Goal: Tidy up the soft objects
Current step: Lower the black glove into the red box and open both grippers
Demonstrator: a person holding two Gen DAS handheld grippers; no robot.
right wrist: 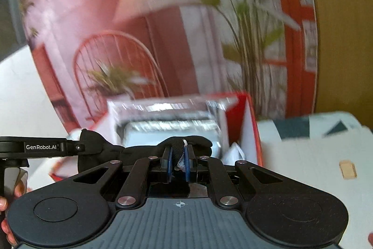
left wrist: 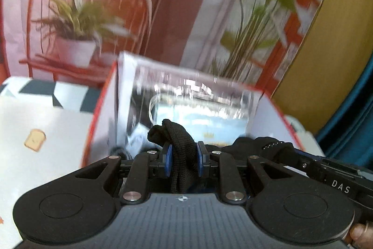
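Note:
A black knit garment is stretched between both grippers, just in front of a red-edged white box that holds shiny plastic-wrapped packs. My left gripper is shut on one bunched end of the black fabric. My right gripper is shut on the other end, where a grey-white edge shows between the blue pads. The right gripper shows at the right edge of the left wrist view. The left gripper shows at the left of the right wrist view. The box also shows in the right wrist view.
A white sheet with a toast print covers the surface. A cloth with dark geometric shapes lies behind it. A printed backdrop with a red chair and plants stands behind the box. A yellow wall and teal fabric are at the right.

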